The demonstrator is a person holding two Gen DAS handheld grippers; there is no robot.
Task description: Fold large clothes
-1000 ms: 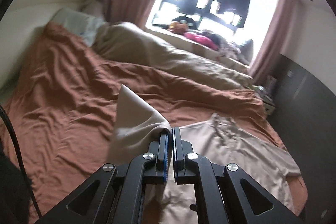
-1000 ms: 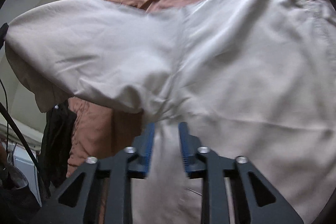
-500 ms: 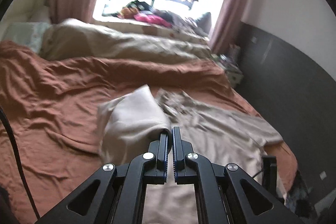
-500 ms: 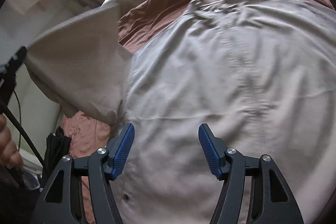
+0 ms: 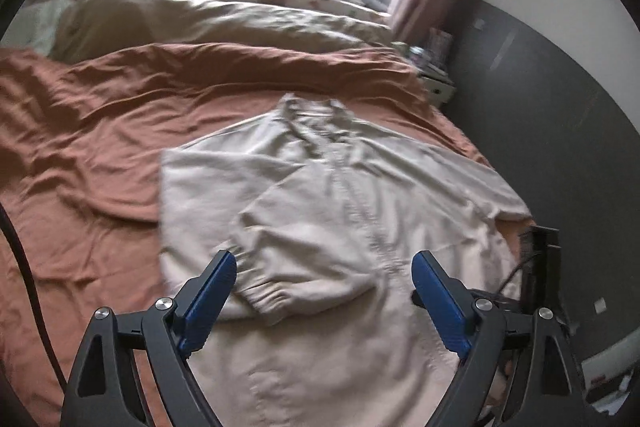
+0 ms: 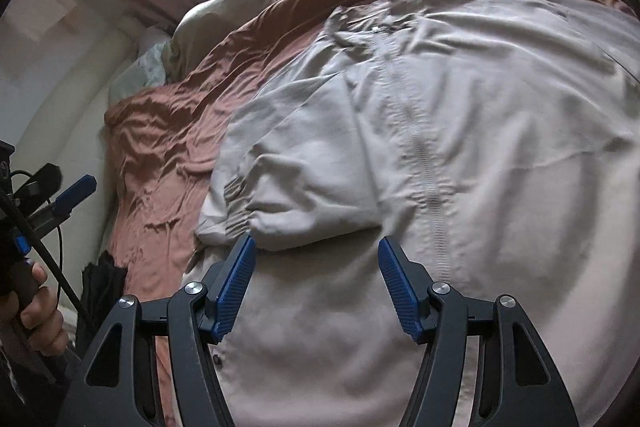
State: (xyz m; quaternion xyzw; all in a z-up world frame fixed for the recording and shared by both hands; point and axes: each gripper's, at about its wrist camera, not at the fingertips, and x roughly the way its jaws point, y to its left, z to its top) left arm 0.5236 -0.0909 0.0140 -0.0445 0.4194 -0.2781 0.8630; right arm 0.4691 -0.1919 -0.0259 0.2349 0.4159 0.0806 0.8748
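Note:
A beige zip jacket (image 5: 348,195) lies front up on the rust-brown bed sheet (image 5: 88,131), collar toward the window. Its left sleeve (image 5: 280,239) is folded across the chest, the elastic cuff (image 5: 266,301) lying just beyond my left gripper (image 5: 324,291). That gripper's jaws are opening wide and the blue pads hold nothing. In the right wrist view the same jacket (image 6: 460,131) fills the frame, with the folded sleeve and cuff (image 6: 240,211) ahead of my right gripper (image 6: 316,275). It stands open over the lower front, pads clear of the cloth.
A beige duvet (image 5: 208,23) is heaped at the far side under the bright window. A dark wall and a nightstand (image 5: 436,83) border the bed on the right. A hand (image 6: 36,311) holding the other gripper's handle shows at the left edge of the right wrist view.
My left gripper carried the sleeve across the jacket and let it go; its jaws went from shut to wide. My right gripper opened off the cloth and drew back.

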